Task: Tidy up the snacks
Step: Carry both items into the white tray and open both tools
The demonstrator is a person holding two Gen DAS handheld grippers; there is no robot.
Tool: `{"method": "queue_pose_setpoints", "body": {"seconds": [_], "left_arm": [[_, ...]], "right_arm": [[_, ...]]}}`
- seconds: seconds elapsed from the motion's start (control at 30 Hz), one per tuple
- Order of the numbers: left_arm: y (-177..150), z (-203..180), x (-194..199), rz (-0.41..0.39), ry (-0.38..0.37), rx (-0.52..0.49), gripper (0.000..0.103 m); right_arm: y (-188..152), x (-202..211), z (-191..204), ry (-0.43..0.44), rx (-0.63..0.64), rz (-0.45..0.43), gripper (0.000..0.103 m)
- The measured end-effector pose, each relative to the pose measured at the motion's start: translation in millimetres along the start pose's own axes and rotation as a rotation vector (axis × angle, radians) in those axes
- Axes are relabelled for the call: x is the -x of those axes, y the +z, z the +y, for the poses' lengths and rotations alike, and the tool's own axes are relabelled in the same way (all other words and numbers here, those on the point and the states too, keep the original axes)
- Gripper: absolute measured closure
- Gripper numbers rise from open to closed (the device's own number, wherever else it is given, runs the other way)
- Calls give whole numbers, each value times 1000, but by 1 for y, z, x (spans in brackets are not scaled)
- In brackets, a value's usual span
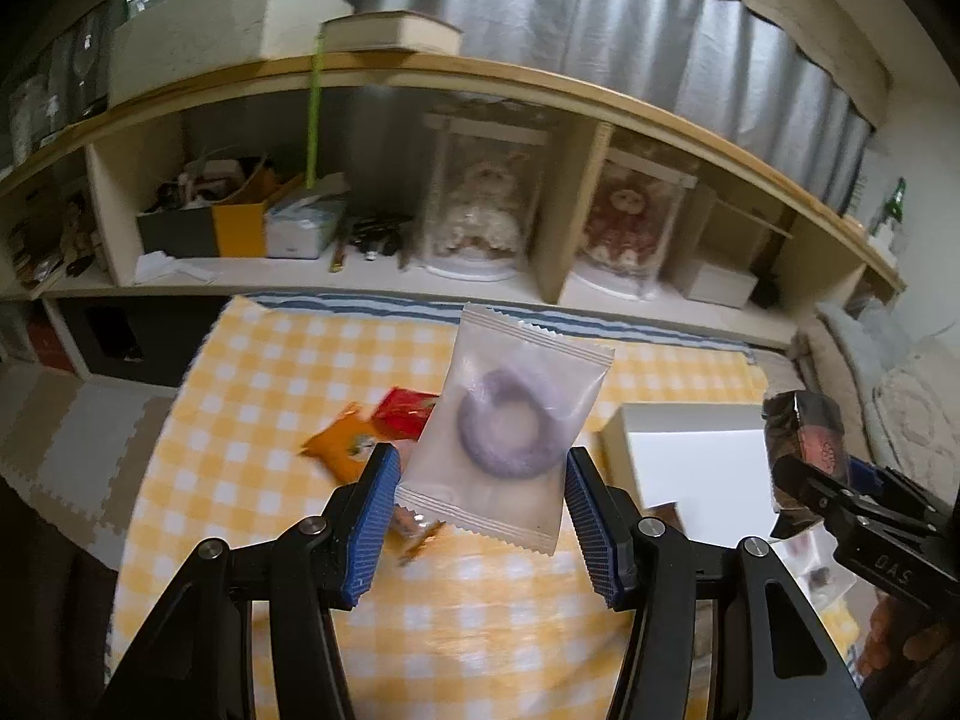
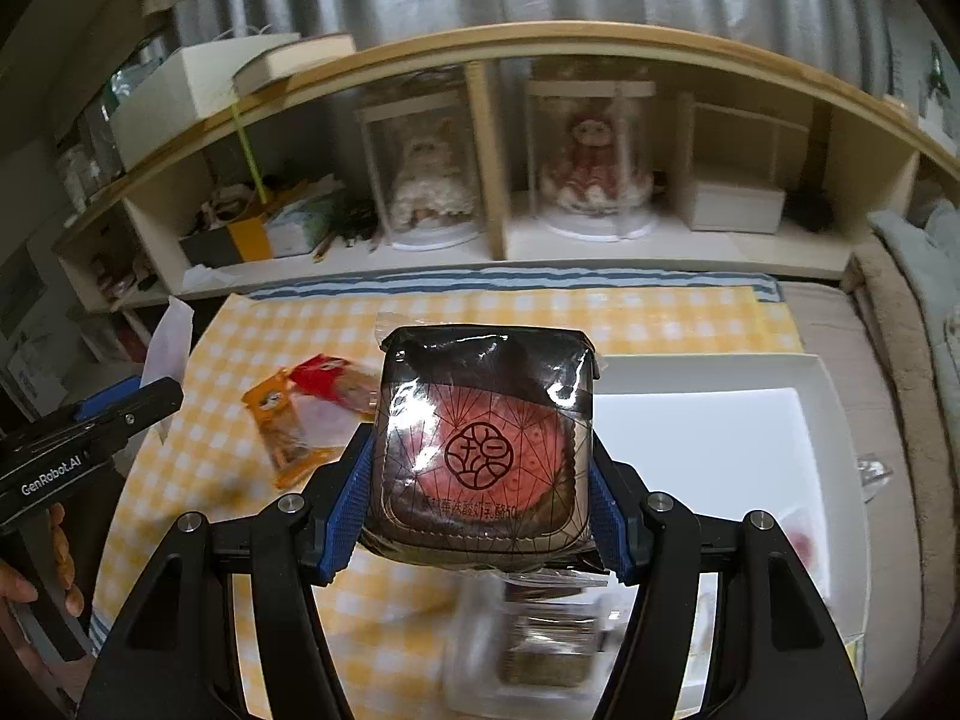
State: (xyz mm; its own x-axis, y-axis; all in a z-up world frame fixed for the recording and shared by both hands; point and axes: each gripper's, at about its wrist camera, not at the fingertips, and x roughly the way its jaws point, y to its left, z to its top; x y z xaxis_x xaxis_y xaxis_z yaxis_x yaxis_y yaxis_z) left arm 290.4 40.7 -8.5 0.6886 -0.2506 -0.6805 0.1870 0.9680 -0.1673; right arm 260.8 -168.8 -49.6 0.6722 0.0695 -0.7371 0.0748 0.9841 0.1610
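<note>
We find the left gripper [image 1: 483, 480] clamped on a clear packet [image 1: 510, 426] with a purple ring inside, held above the yellow checked cloth [image 1: 240, 372]; the right gripper [image 2: 477, 504] clamped on a dark wrapped pastry [image 2: 483, 450], also aloft; beyond, orange [image 2: 279, 420] and red [image 2: 327, 378] packets lie near the cloth's left edge; a white tray [image 2: 720, 420] sits at its right; a shelf [image 2: 540, 42] stands farthest.

Yellow checked cloth [image 2: 660, 312] covers the table. Shelf [image 2: 600, 252] behind has two cased dolls [image 2: 429, 180] [image 2: 591, 165], a book [image 1: 390, 30] and a tissue box [image 1: 303, 222].
</note>
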Motion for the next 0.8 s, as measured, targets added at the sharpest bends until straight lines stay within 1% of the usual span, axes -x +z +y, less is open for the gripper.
{"method": "queue_pose_setpoints", "body": {"seconds": [0.23,0.43,0.8], "left_arm": [[4,-45,-19,12,-33,-33,49],[3,-88,-44,34,-89,-32,49],[-7,-152,-116,130,-187,7,49]], "right_arm": [[0,11,-41,-25,4,-8,39],[-1,21,-81,-47,-17,-15,39],[-15,21,-163,-111,-61,4,39]]}}
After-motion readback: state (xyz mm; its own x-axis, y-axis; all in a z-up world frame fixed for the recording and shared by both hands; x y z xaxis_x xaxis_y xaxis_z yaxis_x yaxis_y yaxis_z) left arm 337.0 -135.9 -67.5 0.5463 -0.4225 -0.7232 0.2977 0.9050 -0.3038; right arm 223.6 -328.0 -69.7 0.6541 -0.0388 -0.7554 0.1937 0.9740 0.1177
